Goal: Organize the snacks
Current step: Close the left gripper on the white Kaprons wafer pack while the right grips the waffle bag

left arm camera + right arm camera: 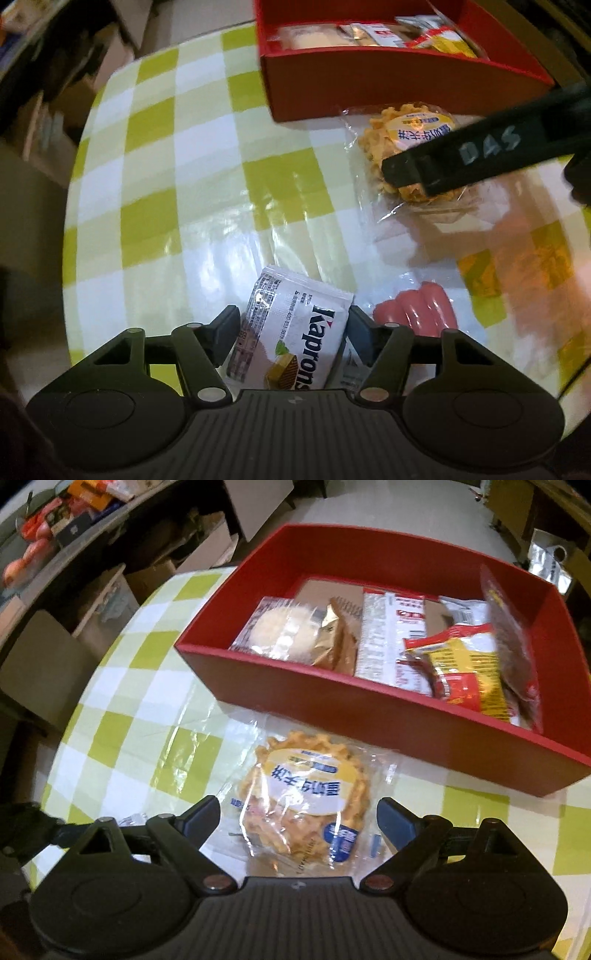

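A white Kaprons wafer packet [295,343] lies on the checked tablecloth between the fingers of my left gripper [293,326], which is open around it. A clear-wrapped waffle snack [306,797] lies in front of the red box [369,709], between the open fingers of my right gripper [299,823]. In the left wrist view the right gripper's finger [480,155] reaches over the same waffle [399,147]. The red box [369,77] holds several snack packets.
A pack of pink sausages [417,310] lies right of the wafer packet. The round table has a green and white checked cloth [184,184] under clear plastic. Cardboard boxes [103,602] and shelves stand beyond the table's left edge.
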Demonstrator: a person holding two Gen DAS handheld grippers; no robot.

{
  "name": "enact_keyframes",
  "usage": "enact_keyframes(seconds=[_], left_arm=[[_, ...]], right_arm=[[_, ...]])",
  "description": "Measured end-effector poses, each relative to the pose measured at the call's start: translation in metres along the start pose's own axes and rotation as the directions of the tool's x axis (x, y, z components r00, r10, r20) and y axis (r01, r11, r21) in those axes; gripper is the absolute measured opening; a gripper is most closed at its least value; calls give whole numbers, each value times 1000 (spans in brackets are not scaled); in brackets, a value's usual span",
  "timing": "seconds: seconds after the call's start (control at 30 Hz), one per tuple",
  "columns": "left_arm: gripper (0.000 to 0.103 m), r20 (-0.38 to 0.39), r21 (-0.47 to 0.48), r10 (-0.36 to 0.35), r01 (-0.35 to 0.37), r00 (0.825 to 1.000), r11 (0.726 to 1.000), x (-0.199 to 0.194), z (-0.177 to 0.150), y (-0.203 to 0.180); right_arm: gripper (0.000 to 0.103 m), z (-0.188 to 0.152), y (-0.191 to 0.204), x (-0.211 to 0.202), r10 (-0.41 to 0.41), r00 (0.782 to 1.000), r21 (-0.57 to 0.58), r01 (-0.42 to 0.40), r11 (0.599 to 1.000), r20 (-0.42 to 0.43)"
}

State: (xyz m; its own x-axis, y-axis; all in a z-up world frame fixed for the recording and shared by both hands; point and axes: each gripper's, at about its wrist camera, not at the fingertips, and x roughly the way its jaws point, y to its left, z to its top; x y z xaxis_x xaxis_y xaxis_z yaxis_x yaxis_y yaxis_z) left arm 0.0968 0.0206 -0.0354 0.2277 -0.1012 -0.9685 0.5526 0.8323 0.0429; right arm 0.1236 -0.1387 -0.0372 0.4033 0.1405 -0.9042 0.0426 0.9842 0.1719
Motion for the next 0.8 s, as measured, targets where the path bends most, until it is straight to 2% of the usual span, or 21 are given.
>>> enact_keyframes(seconds=[0.07,0.1,0.2,0.37,0.6,0.7,0.8], left_arm=[[69,9,-42,-14,14,1000,999,-4,-2,6],[69,14,-41,2,-1,1000,999,-4,-1,7],[81,-6,-48,69,-69,998,996,3,1,7],[83,-10,-4,107,-107,994,994,11,-1,0],[81,-27,-37,90,-91,996,995,10,-3,5],[80,-34,-51,87,-89,996,995,11,-1,8],[82,-30,-46,96,-97,995,994,13,0,8]], right_arm=[[98,0,2,1,-7,1000,-9,7,1000,0],[98,1,2,2,-13,1000,-4,13,1000,1],[99,1,2,6,-29,1000,6,29,1000,-3],[103,-1,6,18,-65,998,-6,65,998,-3],[103,-2,5,26,-74,997,17,74,997,-2],[103,2,6,27,-72,997,19,73,997,-27],[103,10,1,26,-42,997,96,48,994,-63]])
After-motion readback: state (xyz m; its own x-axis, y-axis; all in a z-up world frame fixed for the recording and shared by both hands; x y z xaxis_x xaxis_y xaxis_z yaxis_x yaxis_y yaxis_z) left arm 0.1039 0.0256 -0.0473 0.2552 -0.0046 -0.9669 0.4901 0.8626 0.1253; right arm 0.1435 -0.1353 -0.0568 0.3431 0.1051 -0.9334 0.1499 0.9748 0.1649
